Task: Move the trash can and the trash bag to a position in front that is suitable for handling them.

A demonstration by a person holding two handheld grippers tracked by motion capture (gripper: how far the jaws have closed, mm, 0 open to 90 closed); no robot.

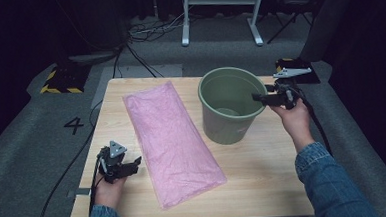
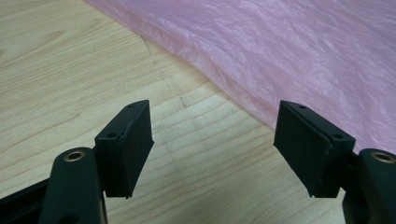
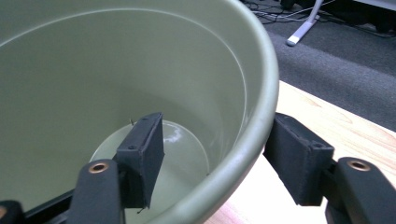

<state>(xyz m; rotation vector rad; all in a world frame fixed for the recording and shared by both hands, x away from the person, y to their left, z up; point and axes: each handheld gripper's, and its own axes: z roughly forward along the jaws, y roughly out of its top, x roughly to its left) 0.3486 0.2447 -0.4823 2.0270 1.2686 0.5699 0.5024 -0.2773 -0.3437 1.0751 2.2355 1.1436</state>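
Observation:
A pink plastic bag (image 1: 172,139) lies flat and slantwise across the wooden table (image 1: 264,175). To its right stands an empty green bucket (image 1: 222,129). My left gripper (image 1: 136,164) rests low by the bag's left edge, open, nothing between its jaws. In the left gripper view the left gripper (image 2: 215,126) points at bare wood just short of the bag (image 2: 303,46). My right gripper (image 1: 256,97) is open at the bucket's right side. In the right gripper view the right gripper (image 3: 215,135) straddles the bucket's rim (image 3: 261,93), one jaw inside and one outside, neither pressed to the wall.
Grey carpet surrounds the table, with a "4" (image 1: 73,125) marked at the left. Cables (image 1: 147,33) and a white desk frame (image 1: 221,12) stand behind. Yellow-black striped blocks (image 1: 59,80) sit beyond the far corners. Bare wood lies in front of the bucket.

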